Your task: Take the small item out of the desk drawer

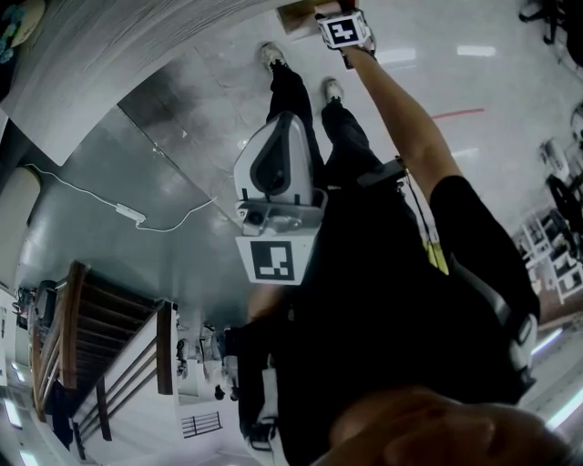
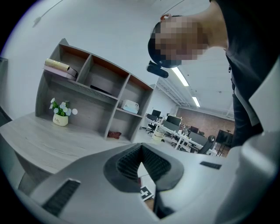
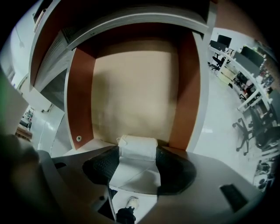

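Note:
The open drawer fills the right gripper view, with a beige bottom and red-brown side walls. A small white folded item lies at its near edge, right between the two dark pads of my right gripper. The jaws stand wide and the pads flank the item without visibly squeezing it. In the head view the right gripper is stretched far forward to the drawer's wooden edge. My left gripper is held close to the person's body, its tips meeting with nothing between them.
The left gripper view looks over a grey desk with a shelf unit and a small flower pot. A white cable with an adapter lies on the floor. Office chairs stand to the drawer's right.

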The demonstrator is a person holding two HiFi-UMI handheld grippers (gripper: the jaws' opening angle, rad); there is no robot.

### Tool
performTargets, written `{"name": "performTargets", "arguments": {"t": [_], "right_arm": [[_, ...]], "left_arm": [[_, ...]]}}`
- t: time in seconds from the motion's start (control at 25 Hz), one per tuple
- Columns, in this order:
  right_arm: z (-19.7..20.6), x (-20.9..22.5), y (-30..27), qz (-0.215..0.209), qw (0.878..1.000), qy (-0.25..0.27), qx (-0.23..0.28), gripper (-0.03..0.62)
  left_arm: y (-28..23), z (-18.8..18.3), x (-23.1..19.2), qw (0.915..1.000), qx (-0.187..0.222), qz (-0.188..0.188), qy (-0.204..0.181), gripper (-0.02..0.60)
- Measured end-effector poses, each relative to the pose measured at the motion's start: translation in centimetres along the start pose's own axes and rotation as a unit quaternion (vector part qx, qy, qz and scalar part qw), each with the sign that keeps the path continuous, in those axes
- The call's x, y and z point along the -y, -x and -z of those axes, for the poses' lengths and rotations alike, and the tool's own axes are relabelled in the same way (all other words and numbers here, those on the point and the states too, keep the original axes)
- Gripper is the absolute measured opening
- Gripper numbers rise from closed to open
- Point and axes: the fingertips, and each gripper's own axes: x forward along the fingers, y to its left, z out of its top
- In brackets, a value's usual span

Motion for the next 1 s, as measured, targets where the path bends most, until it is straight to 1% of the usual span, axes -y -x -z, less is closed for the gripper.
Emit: {"name": "performTargets", "arguments": {"t": [0.36, 0.68, 0.72, 0.84, 0.88, 1.0], "right_arm": [[0.0, -0.8, 0.7, -0.025, 0.999, -0.024, 0.017, 0.256], [-0.9, -1.1, 4.0, -0.035, 0.997, -0.035, 0.067, 0.256], [-1.1, -1.0, 4.6, -0.032, 0.996, -0.033, 0.076, 0.256], [-2.0, 0.7, 6.7, 0.008, 0.994, -0.013, 0.112, 0.255], [-1.9, 0.8, 7.5, 0.010, 0.993, -0.011, 0.119, 0.255], [-1.8, 0.9, 10.1, -0.002, 0.990, -0.011, 0.137, 0.255]], "left_arm": [[1.4, 0.6, 0.2, 1.0000, 0.004, -0.007, -0.002, -0.002], [3.0, 0.3, 2.5, 0.9998, 0.020, 0.000, -0.010, -0.002], [3.3, 0.2, 2.9, 0.9997, 0.022, 0.000, -0.012, -0.002], [4.4, 0.2, 4.1, 0.9994, 0.029, 0.004, -0.017, -0.002], [4.8, 0.2, 4.7, 0.9993, 0.032, 0.006, -0.019, -0.002], [5.9, -0.1, 6.7, 0.9988, 0.039, 0.010, -0.027, -0.002]]}}
